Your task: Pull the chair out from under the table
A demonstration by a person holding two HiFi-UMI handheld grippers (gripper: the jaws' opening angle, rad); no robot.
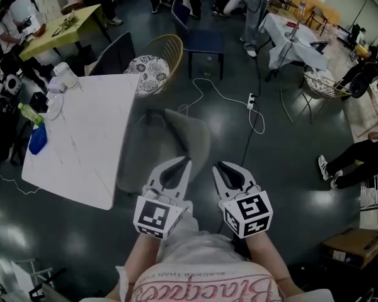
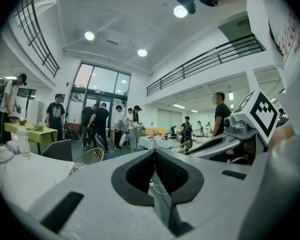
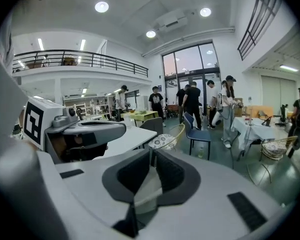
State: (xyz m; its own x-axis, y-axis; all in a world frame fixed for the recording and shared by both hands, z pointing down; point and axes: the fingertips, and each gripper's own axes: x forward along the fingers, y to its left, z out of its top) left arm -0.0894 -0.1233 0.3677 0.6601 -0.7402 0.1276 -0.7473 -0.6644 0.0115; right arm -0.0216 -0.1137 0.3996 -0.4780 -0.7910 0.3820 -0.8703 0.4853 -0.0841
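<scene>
head view, centre: the grey chair [image 1: 190, 138] shows its backrest only. its legs are out of sight, and its near edge is covered by the left gripper [image 1: 181, 161] and the right gripper [image 1: 222, 166]. whether either gripper touches the backrest cannot be told. bottom edge: the person's forearms [image 1: 142, 257] are cut off. right edge: a seated person [image 1: 356, 162] shows legs and shoes only. top edge: the standing people [image 1: 255, 11] are cut off at the waist. right gripper view, lower centre: a pale grey surface [image 3: 149, 189] fills the gap behind the jaws, too close to name.
</scene>
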